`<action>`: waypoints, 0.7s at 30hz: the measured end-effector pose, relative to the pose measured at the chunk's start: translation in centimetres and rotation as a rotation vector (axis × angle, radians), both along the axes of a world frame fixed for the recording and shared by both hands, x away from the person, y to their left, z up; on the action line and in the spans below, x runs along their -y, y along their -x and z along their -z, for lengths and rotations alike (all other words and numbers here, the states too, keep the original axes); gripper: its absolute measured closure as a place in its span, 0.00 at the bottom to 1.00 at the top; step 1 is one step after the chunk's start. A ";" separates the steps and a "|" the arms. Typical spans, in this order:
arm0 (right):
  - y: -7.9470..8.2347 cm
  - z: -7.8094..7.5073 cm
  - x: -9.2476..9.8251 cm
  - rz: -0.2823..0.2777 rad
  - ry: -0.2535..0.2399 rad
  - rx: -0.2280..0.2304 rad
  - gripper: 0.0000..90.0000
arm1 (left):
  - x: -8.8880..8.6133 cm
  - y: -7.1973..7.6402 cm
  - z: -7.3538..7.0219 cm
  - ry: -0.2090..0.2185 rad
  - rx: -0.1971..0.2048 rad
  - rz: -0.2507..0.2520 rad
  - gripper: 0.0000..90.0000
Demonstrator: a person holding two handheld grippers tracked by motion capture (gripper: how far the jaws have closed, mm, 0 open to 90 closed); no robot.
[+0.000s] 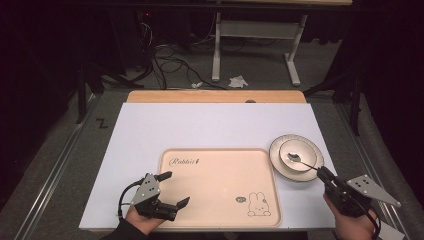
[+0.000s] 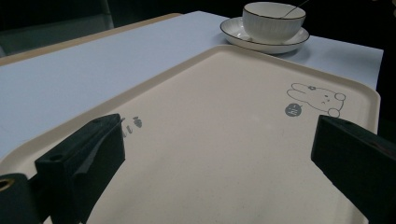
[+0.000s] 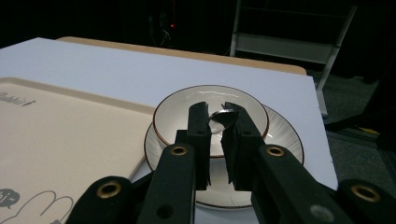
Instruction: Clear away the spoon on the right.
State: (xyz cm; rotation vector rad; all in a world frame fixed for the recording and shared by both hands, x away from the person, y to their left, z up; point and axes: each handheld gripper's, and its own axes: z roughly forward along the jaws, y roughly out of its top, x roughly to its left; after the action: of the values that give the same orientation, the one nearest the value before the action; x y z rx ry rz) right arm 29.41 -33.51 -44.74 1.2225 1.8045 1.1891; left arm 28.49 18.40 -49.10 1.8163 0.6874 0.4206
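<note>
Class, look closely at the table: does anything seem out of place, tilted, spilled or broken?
Nothing stands out. The bowl sits upright on its saucer, the tray lies flat, and nothing is spilled or cracked. The right gripper grips a spoon resting in the bowl.

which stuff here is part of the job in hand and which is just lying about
In the job:
- spoon, held by the right hand-held gripper
- bowl the spoon rests in
- saucer under the bowl

Lying about:
- rabbit tray, bare, with the open left hand-held gripper above its edge
- crumpled paper on the floor
- cables
</note>
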 end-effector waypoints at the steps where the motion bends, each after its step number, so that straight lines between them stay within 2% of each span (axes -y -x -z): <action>1: 0.0 0.0 0.0 -0.001 -0.004 -0.001 0.93 | 0.0 0.0 0.0 0.000 0.000 0.000 0.04; 14: 0.3 -0.9 0.0 -0.002 -0.007 0.043 0.93 | 0.0 0.0 0.0 0.000 0.000 0.000 0.04; 21: 0.8 -2.0 -0.3 -0.021 -0.004 0.093 0.93 | 0.0 0.0 0.0 0.002 0.000 0.000 0.04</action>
State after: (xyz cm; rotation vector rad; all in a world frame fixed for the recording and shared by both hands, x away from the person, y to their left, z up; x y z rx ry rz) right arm 28.63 -33.17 -42.69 1.1340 1.7507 1.2415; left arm 28.52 18.41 -49.12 1.8149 0.6874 0.4195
